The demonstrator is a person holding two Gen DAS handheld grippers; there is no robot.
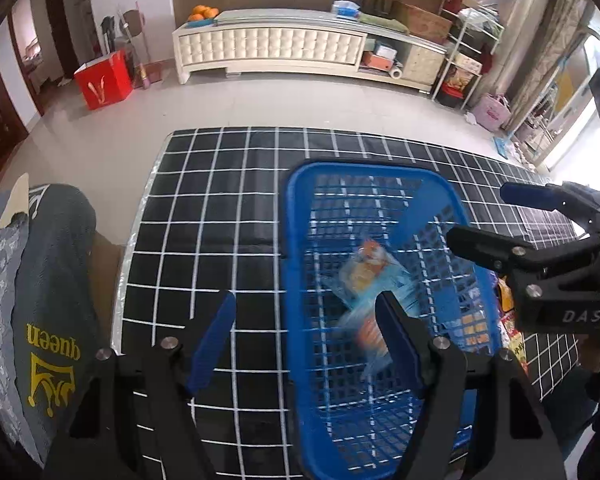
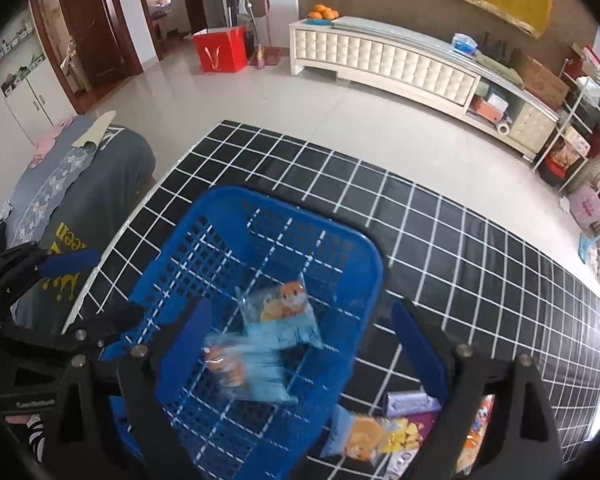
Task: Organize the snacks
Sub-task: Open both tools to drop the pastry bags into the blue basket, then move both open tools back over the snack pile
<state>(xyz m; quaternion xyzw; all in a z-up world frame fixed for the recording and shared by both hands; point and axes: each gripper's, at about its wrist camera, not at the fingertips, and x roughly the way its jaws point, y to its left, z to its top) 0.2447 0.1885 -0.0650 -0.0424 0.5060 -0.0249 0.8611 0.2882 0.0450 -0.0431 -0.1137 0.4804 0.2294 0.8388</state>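
Observation:
A blue mesh basket (image 1: 296,240) (image 2: 360,248) stands on the black grid tablecloth (image 1: 204,208). Inside it lies a light-blue snack packet with an orange cartoon animal (image 2: 284,308) (image 1: 364,268). A second packet (image 2: 244,372) (image 1: 372,332) shows motion-blurred over the basket floor, touching no finger. My left gripper (image 1: 304,344) is open above the basket's left rim. My right gripper (image 2: 300,348) (image 1: 488,216) is open over the basket, nothing between its pads. The left gripper (image 2: 96,292) also shows at the left edge of the right wrist view. More snack packets (image 2: 372,436) lie on the cloth right of the basket.
A grey cloth printed "queen" (image 1: 56,300) covers a seat at the table's left edge. Beyond the table, across the tiled floor, stand a white low cabinet (image 1: 268,46), a red box (image 1: 104,80) and a wire shelf (image 1: 464,60).

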